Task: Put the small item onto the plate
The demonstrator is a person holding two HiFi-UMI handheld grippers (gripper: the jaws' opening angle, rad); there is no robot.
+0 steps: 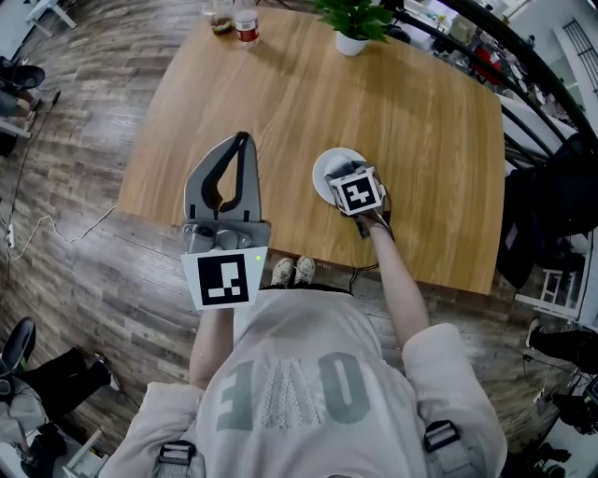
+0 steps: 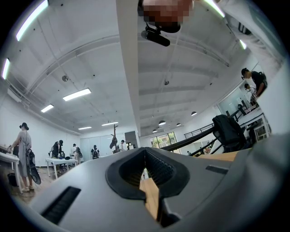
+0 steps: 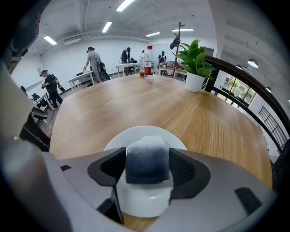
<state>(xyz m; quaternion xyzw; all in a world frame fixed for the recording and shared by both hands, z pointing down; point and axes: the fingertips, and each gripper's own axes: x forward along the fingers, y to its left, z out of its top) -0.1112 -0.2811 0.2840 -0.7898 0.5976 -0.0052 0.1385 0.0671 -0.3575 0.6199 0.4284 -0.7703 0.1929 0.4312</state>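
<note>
A small dark grey block (image 3: 147, 158) sits between the two pads of my right gripper (image 3: 147, 166), which is shut on it. Directly below it lies the white plate (image 3: 136, 135), and I cannot tell whether the block touches it. In the head view the right gripper (image 1: 348, 175) hangs over the plate (image 1: 325, 170) near the table's front edge, and its marker cube hides the block. My left gripper (image 1: 243, 142) is held up off the table to the left, shut with nothing in it. The left gripper view shows its closed tips (image 2: 145, 150) aimed at the ceiling.
The round wooden table (image 1: 280, 103) carries a potted plant (image 1: 353, 28), a bottle (image 1: 247, 23) and a glass (image 1: 220, 19) at its far edge. A dark railing (image 1: 523, 65) runs along the right. People stand at tables far off in the room.
</note>
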